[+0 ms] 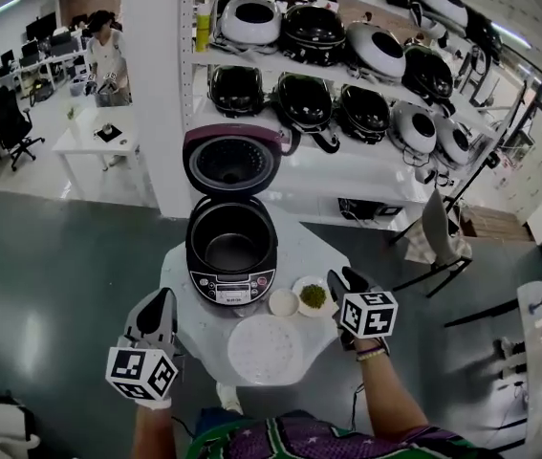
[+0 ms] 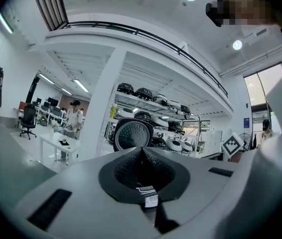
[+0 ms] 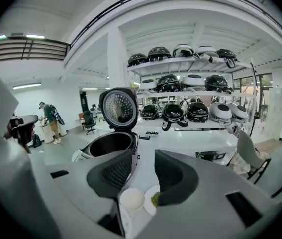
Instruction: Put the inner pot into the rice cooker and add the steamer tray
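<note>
My left claw (image 1: 162, 299) is shut tight with nothing in it, held off the left edge of the round white desk (image 1: 178, 277). Further in stands the rice cooker (image 1: 231, 280), its lid (image 1: 232, 162) raised upright, with the dark inner pot (image 1: 231, 242) seated inside. Near the desk's front edge, between my two claws, the white steamer tray (image 1: 266, 349) lies flat, apart from the cooker. Just right of the cooker's front sit a small white bowl (image 1: 283, 302) and a plate (image 1: 313, 295) of something green, nearly touching. My right claw (image 1: 344, 280) hangs beside that plate, jaws apart and empty.
</note>
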